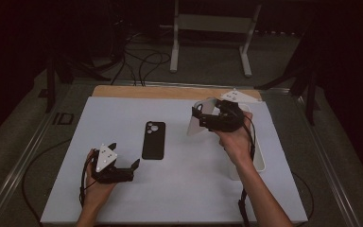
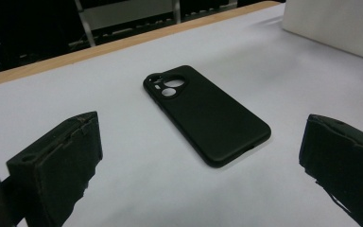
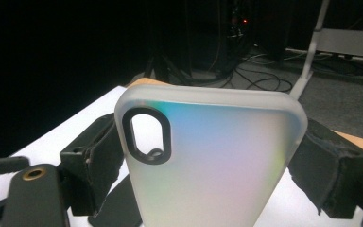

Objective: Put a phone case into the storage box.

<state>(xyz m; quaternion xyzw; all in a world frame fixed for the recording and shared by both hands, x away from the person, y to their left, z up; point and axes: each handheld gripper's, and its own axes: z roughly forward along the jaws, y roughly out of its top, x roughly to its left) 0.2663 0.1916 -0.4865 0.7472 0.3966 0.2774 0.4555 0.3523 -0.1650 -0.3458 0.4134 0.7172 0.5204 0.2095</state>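
Above the table's right edge, right tongs (image 1: 199, 115) clamp a frosted case (image 1: 201, 118).

A darkened lab or recording studio. A white work board (image 1: 179, 184) lies on a wooden table (image 1: 170, 91), with black curtains around. On the grey carpet at the upper middle of the high view are tangled cables (image 1: 142, 61) and a white equipment stand (image 1: 212, 28).

We can read no text, label, brand, number or sign on anything here.
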